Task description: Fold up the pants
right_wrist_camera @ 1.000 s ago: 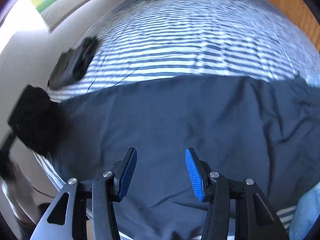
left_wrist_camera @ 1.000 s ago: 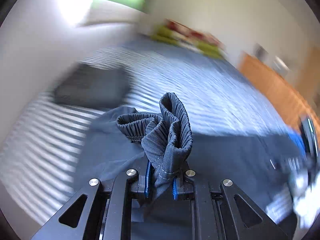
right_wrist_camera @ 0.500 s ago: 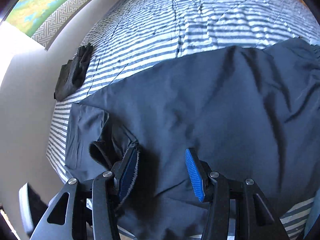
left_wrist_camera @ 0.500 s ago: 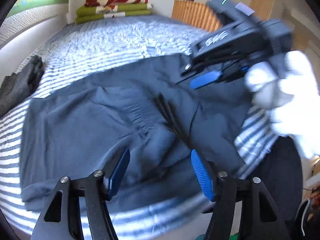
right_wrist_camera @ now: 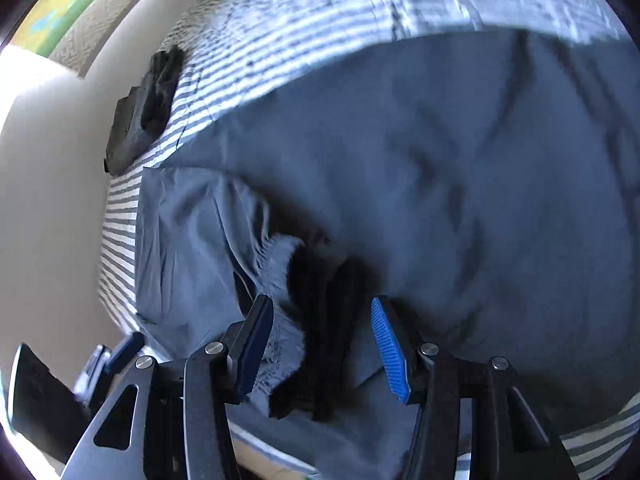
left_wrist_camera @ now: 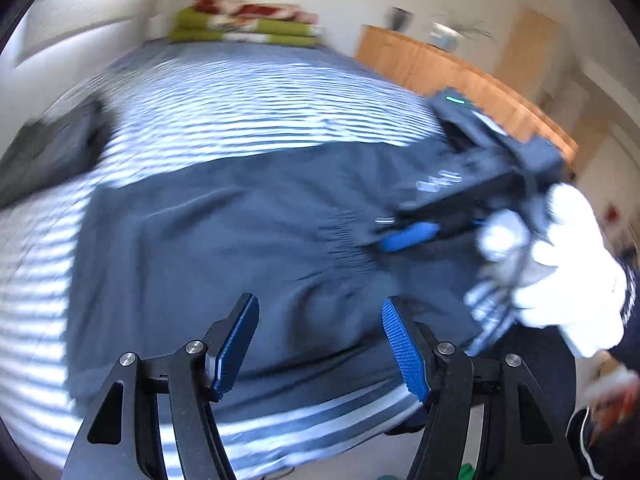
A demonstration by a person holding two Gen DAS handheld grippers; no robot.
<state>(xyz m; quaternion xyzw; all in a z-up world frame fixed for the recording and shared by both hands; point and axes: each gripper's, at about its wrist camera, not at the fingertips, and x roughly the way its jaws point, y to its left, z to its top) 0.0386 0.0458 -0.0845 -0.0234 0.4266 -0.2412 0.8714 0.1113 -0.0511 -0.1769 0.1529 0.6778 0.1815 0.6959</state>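
Both jaws are standing wide apart, gripping nothing. The right gripper (right_wrist_camera: 322, 344) is hovering over the gathered waistband (right_wrist_camera: 280, 264), likely lining up a pinch. The left gripper (left_wrist_camera: 320, 344) is hanging above the pants (left_wrist_camera: 240, 232), which are lying spread ahead across the striped bed (left_wrist_camera: 240, 96).

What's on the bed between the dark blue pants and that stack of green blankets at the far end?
Only bare striped bedsheet lies between the pants and the folded blankets, as the left wrist view shows.
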